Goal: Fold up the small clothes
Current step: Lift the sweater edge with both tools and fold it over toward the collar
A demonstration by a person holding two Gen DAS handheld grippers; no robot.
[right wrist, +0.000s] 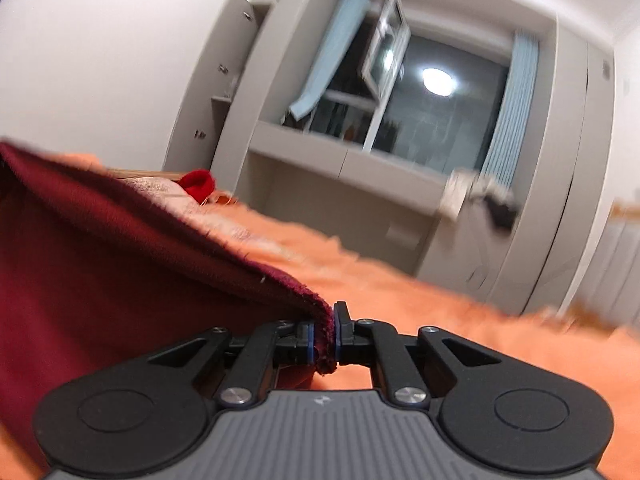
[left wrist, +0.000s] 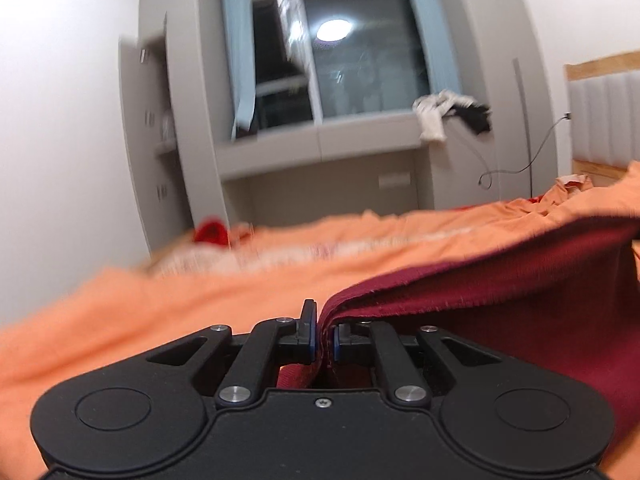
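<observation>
Cloth (left wrist: 520, 280) edge pinched in my left gripper (left wrist: 323, 338) and right gripper (right wrist: 325, 338), lifted over orange sheet (left wrist: 160, 300).

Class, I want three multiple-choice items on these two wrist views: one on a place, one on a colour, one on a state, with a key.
1. Where does the small bright red item lie?
A on the orange bedding
B on the window ledge
C in a jaw

2. What colour is the held cloth?
A white
B dark red
C blue

3. The left hand-held gripper and right hand-held gripper are:
A both open
B one open
C both shut on cloth

Key: A, it rests on the bedding; B, maroon in both views; C, cloth is pinched in each.
</observation>
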